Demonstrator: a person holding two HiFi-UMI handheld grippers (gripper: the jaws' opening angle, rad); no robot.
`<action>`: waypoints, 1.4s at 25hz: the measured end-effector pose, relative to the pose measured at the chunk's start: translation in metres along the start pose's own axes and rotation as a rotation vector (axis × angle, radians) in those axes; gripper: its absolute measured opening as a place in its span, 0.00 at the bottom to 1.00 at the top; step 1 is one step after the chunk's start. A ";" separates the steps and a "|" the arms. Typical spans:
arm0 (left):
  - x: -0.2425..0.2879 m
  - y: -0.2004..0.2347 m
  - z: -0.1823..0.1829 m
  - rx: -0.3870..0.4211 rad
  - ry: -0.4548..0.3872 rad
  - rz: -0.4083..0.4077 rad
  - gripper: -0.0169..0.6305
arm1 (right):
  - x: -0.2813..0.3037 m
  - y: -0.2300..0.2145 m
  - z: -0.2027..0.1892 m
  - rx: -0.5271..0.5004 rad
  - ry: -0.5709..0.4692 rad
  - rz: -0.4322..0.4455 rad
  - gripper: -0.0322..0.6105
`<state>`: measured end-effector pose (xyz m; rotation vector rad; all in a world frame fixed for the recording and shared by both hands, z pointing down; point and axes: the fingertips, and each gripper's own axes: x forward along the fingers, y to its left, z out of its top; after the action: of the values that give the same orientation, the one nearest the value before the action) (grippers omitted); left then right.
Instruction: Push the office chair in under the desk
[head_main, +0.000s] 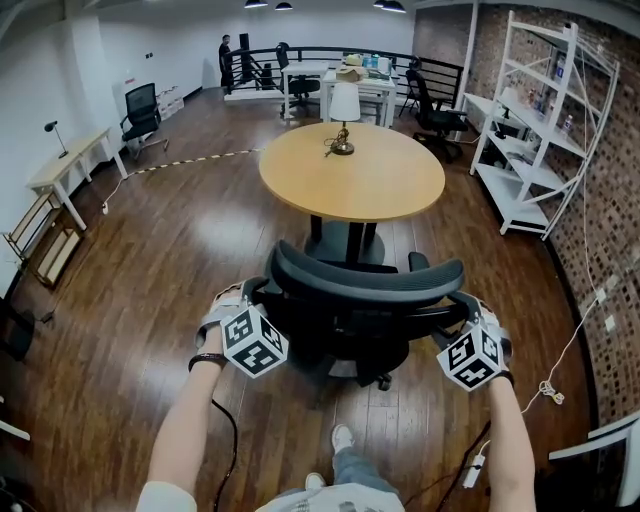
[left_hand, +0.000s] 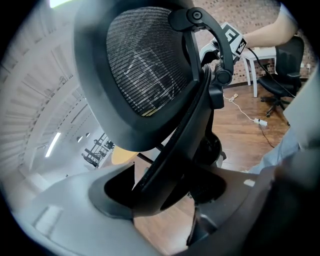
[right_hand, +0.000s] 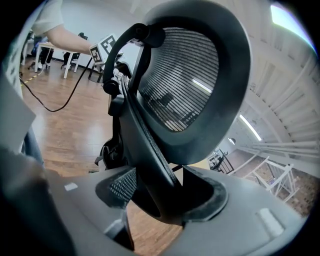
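A black mesh office chair (head_main: 365, 285) stands with its back to me, facing the round wooden table (head_main: 352, 170), its seat close to the table's pedestal. My left gripper (head_main: 240, 297) is at the backrest's left edge and my right gripper (head_main: 470, 305) at its right edge. In the left gripper view the backrest's black frame (left_hand: 172, 145) runs between the jaws of the left gripper (left_hand: 167, 200); how tightly they hold it is unclear. In the right gripper view the frame (right_hand: 150, 150) lies between the jaws of the right gripper (right_hand: 165, 200), against one pad, with the other textured pad (right_hand: 122, 187) showing beside it.
A small lamp (head_main: 343, 110) stands on the table. White shelving (head_main: 530, 130) lines the brick wall at right, and a cable with a power strip (head_main: 475, 468) lies on the wood floor. Other chairs (head_main: 440, 110) and desks stand farther back. My foot (head_main: 341, 437) is behind the chair.
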<state>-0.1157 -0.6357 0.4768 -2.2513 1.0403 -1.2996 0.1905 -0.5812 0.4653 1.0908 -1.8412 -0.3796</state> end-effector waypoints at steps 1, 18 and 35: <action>0.006 0.003 0.003 0.001 -0.001 0.001 0.55 | 0.005 -0.005 -0.002 0.000 -0.002 -0.003 0.48; 0.110 0.066 0.051 -0.007 0.017 -0.003 0.54 | 0.097 -0.101 -0.017 0.001 -0.009 -0.005 0.48; 0.133 0.082 0.062 -0.013 0.013 0.008 0.55 | 0.120 -0.124 -0.019 -0.022 -0.034 -0.015 0.49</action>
<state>-0.0566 -0.7925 0.4745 -2.2491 1.0636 -1.3092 0.2504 -0.7438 0.4620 1.0898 -1.8558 -0.4281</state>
